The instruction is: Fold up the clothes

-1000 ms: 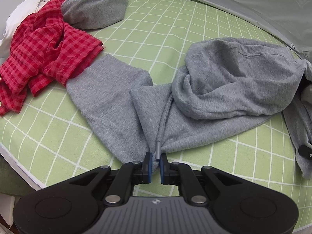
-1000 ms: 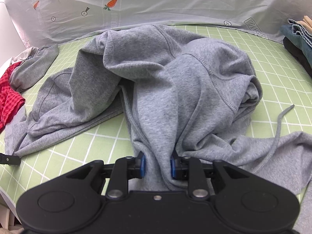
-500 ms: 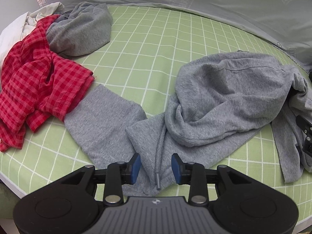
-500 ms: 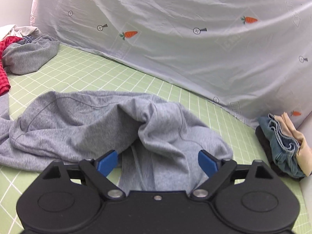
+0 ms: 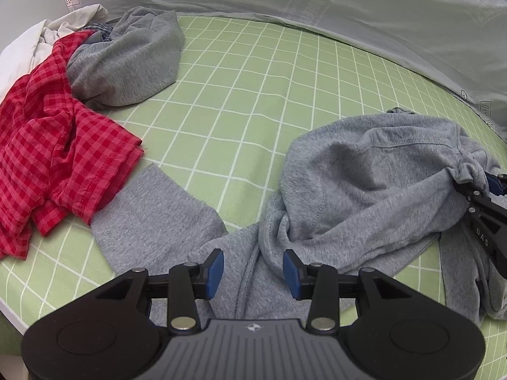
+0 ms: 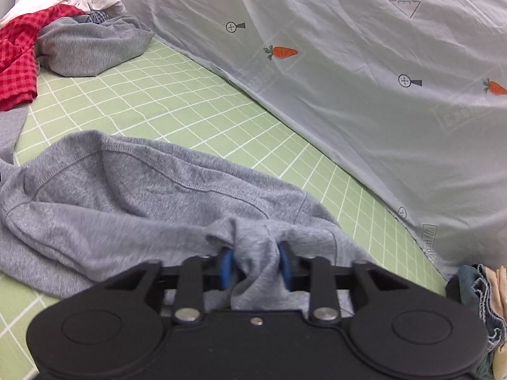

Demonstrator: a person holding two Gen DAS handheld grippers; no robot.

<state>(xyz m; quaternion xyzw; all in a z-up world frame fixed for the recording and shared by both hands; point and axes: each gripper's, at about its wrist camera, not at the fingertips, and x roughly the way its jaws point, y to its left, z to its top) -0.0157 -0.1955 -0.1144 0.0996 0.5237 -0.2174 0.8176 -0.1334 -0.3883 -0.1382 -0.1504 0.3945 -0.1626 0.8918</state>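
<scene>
A grey hoodie (image 5: 364, 183) lies crumpled on the green checked sheet (image 5: 253, 95). My left gripper (image 5: 253, 272) is open above the hoodie's near edge and drawstring, holding nothing. My right gripper (image 6: 255, 267) is shut on a bunched fold of the hoodie (image 6: 133, 196). The right gripper also shows in the left wrist view (image 5: 484, 196), at the hoodie's right end.
A pile at the far left holds a red checked shirt (image 5: 54, 145), another grey garment (image 5: 126, 60) and white cloth (image 5: 57, 28). A pale sheet with carrot prints (image 6: 348, 63) hangs behind. Folded denim and beige clothes (image 6: 481, 297) lie at the right.
My left gripper let go of the hoodie's edge, opened and pulled back. My right gripper opened wide, moved, then shut on a fold at the hoodie's right end.
</scene>
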